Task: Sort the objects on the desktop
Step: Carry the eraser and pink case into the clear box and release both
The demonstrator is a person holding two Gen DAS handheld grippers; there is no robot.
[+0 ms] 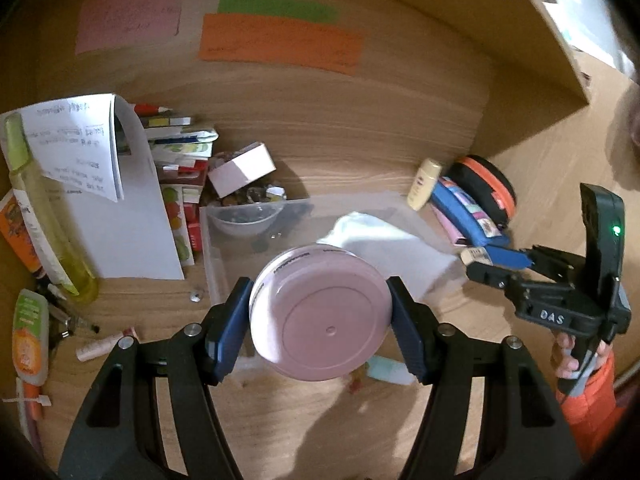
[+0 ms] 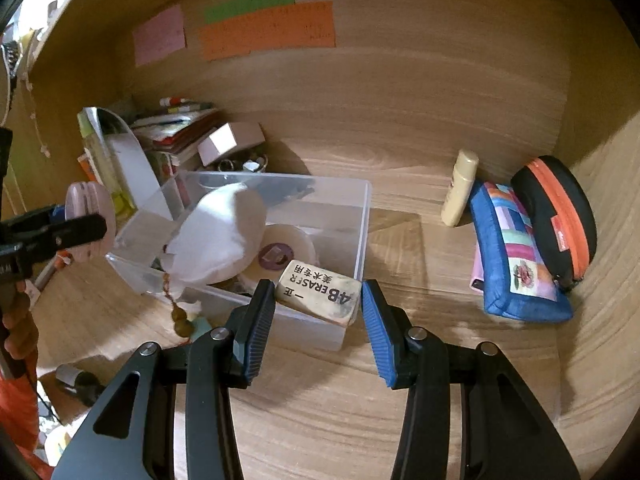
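In the left wrist view my left gripper (image 1: 320, 292) is shut on a pink round jar (image 1: 320, 316), held on its side above the wooden desk with its flat end facing the camera. Just behind it stands a clear plastic bin (image 1: 208, 240). In the right wrist view my right gripper (image 2: 318, 294) is shut on a worn white eraser (image 2: 316, 292) printed "4B ERASER", held over the bin's near rim (image 2: 366, 220). The bin holds a white cloth pouch (image 2: 224, 232) and a tape roll (image 2: 296, 240). The left gripper (image 2: 92, 220) and its jar (image 2: 86, 200) show at the far left.
A stack of books (image 1: 180, 152), a folded paper (image 1: 80, 148) and a yellow-green bottle (image 1: 44, 208) crowd the left. At the right lie a cream bottle (image 2: 460, 188), a blue patchwork pencil case (image 2: 516, 256) and a black-and-orange case (image 2: 560, 216). Coloured notes (image 2: 268, 32) hang on the back wall.
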